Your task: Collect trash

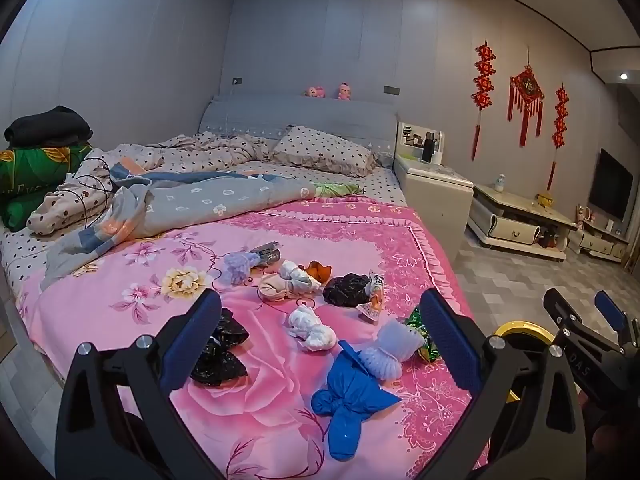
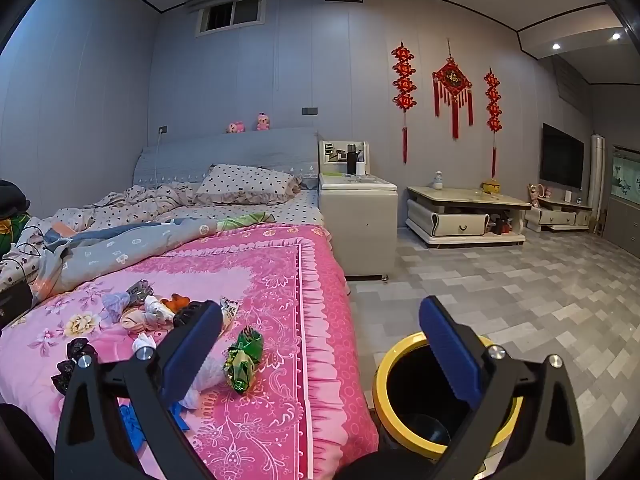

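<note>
Several pieces of trash lie on the pink floral bedspread (image 1: 328, 236): a knotted blue bag (image 1: 348, 400), a white knotted bag (image 1: 312, 326), a pale ribbed wad (image 1: 390, 350), black bags (image 1: 220, 356) (image 1: 346, 289) and a green foil wrapper (image 2: 243, 354). My left gripper (image 1: 320, 344) is open and empty above the blue bag. My right gripper (image 2: 320, 344) is open and empty over the bed edge, between the green wrapper and the yellow-rimmed bin (image 2: 440, 400) on the floor. The right gripper also shows in the left wrist view (image 1: 580, 316).
A crumpled grey quilt (image 1: 180, 204) and pillows lie further up the bed. A white bedside cabinet (image 2: 358, 220) stands beside the bed, a low table (image 2: 464, 216) beyond it. Grey tiled floor (image 2: 520, 300) lies right of the bed.
</note>
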Tool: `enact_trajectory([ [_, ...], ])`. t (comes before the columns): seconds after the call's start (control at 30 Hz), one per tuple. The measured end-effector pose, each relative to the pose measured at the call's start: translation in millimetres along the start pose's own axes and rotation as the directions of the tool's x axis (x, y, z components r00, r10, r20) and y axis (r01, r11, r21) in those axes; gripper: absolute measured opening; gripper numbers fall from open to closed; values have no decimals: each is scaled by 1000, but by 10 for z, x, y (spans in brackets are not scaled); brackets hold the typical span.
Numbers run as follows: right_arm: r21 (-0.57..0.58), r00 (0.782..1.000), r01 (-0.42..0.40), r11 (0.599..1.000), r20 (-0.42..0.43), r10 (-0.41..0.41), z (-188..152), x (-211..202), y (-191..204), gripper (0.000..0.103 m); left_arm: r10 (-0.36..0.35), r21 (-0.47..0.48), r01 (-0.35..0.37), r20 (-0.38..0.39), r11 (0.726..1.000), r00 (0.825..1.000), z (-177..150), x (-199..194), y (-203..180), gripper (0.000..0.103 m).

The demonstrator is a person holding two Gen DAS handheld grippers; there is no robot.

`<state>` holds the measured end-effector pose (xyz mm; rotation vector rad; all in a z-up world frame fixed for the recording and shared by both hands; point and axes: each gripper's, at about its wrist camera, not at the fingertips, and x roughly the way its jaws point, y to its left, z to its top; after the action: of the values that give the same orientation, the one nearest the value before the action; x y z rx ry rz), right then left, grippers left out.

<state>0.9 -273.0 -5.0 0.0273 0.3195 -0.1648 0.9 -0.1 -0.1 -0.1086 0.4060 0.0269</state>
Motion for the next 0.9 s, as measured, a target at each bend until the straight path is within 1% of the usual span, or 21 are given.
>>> enact_trajectory([
  [0.07,-3,1000,0,1000,-5,0,-2,5,3,95,-5,-3,5,10,1000,1000,1,-6,1,96],
  [0.53,-2,1000,-1,1000,-4,1,-11,6,11,95,-4,-8,4,9,1000,1000,8,-48,-37,96],
  [0.9,-3,1000,-1,1000,-9,1,-8,13,13,95,-3,-11,3,8,1000,1000,-2,-6,7,96],
])
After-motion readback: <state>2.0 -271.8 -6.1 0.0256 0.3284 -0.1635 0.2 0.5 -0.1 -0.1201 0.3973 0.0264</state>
